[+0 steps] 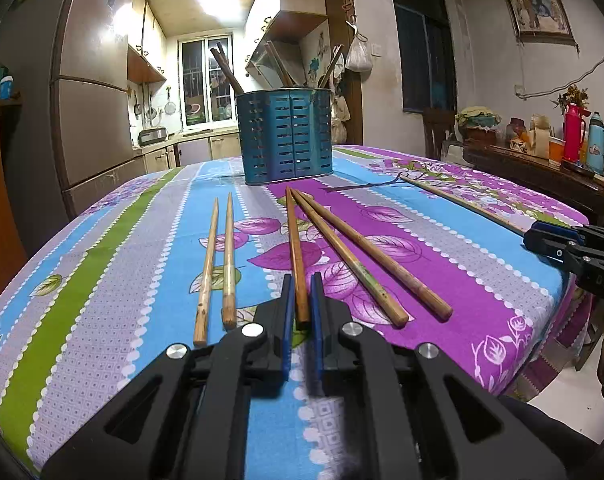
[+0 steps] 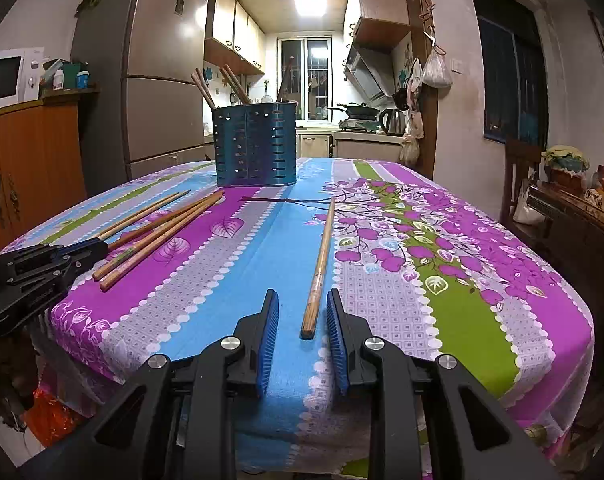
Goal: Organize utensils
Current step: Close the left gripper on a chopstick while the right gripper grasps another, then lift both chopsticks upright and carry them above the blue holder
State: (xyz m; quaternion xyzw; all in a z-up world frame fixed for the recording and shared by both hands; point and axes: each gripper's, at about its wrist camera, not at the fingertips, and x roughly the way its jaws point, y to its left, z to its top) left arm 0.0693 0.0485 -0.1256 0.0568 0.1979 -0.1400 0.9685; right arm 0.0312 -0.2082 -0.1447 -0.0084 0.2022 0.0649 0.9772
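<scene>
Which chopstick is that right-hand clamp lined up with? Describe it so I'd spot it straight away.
Start from the blue slotted holder at the far end of the flowered tablecloth. Come toward the near edge along the blue stripe: one chopstick lies there alone, its butt end between the open fingers of the right gripper. All the other loose chopsticks lie grouped off to the left.

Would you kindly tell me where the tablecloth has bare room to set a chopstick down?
Free: the stretch right of the lone chopstick out to the table edge, and the strip between it and the chopstick cluster. Crowded: in front of the blue holder, where the left gripper grips one.
</scene>
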